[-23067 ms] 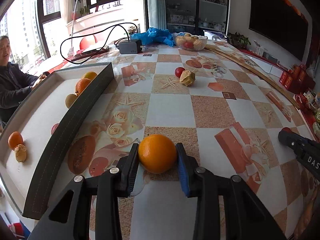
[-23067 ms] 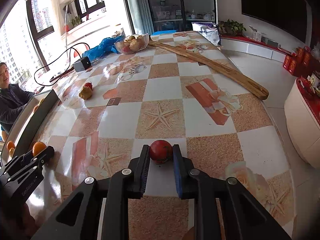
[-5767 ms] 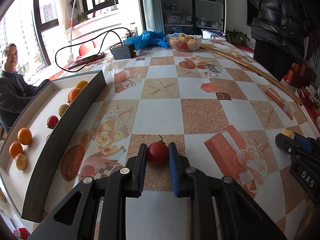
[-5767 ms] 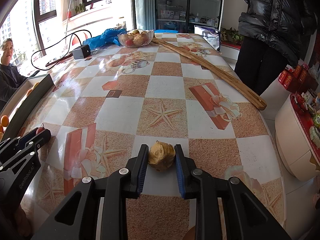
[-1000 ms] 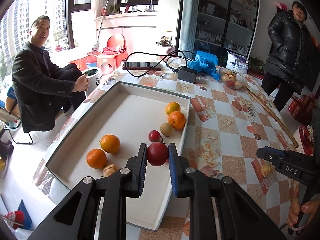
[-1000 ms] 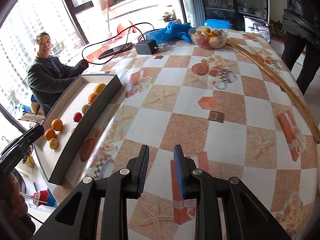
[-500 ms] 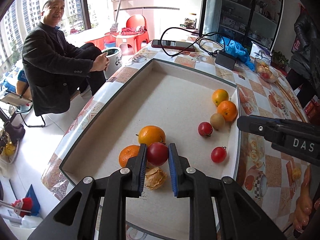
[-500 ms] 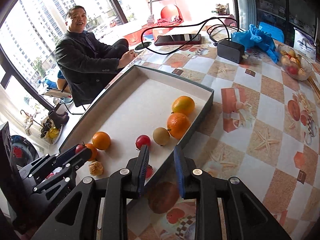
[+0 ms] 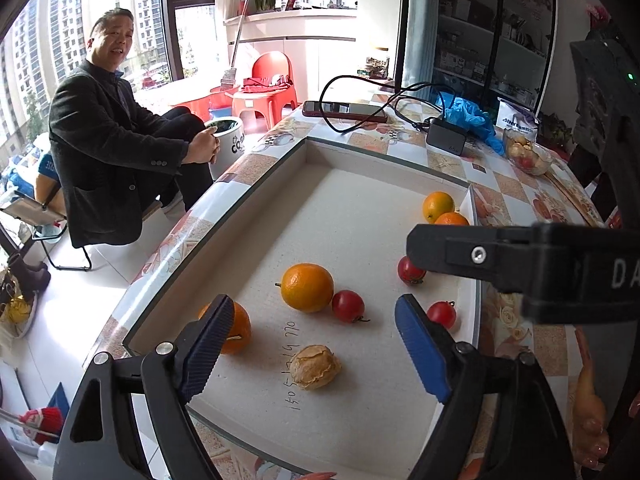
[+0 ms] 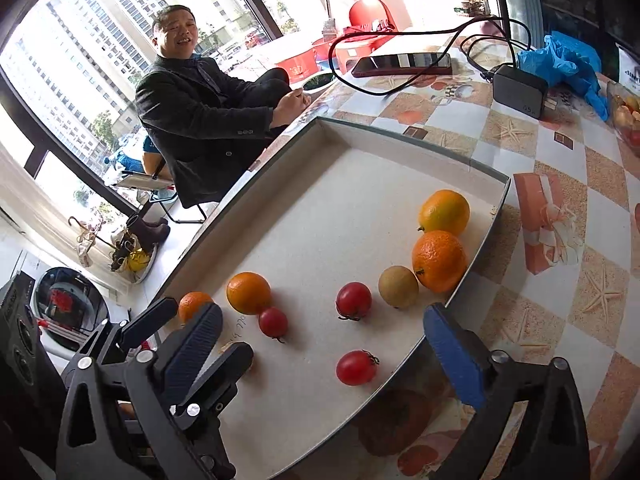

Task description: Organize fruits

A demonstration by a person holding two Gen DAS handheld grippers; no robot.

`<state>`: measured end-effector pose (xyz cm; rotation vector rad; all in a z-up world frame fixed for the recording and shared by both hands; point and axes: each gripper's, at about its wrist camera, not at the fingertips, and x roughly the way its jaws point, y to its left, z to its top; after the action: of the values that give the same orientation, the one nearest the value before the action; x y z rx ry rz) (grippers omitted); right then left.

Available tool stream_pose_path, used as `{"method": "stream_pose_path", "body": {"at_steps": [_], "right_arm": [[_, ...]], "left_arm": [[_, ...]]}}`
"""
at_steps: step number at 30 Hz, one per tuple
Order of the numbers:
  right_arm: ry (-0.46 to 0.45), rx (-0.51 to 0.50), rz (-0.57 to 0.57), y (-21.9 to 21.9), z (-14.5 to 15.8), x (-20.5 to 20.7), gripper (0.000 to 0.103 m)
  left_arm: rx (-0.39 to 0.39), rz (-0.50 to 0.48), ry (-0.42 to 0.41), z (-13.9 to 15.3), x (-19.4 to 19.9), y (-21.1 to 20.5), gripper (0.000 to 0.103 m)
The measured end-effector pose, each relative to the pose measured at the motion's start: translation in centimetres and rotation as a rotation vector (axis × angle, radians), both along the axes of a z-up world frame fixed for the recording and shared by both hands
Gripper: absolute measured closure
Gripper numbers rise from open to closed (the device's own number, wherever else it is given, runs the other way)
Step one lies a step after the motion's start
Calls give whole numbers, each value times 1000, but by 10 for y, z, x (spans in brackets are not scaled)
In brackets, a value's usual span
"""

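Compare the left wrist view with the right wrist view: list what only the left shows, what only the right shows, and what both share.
Only the left wrist view shows the wrinkled tan fruit whole, between the open left gripper's fingers but untouched. Only the right wrist view shows the round tan fruit beside the two far oranges, and the open, empty right gripper. Both show the tray, three red fruits, the orange touching one red fruit, the phone and the seated person.
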<state>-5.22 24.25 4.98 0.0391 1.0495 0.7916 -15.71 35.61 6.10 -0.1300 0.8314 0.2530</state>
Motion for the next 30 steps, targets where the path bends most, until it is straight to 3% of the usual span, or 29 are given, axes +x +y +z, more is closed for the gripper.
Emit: {"method": "stream_pose_path", "body": {"at_steps": [5,12,16,18,24,30], "right_arm": [[-63,-31,-111,-47,21,-4,0],[-56,-38,-518,-209,33,-7,0],[-104,-47,-764,-301,49,-18,0],[-93,-56,-833,-330,49,-21,0],[-13,-142,-797,-340,8,-21,0],[19,-252,-768,-327,-47,-18,0]], "left_arm": [[-24,0,-22,9,-7,-2,0],[-21,-141,-53,35,-8,-51,0],[-81,-253,-58,48,-4,-92,0],[-103,-308,-47,52,-3,-116,0],[-80,-409,-41,65,-6,-175,0],[-20,-417,8,53,12,-212,0]]}}
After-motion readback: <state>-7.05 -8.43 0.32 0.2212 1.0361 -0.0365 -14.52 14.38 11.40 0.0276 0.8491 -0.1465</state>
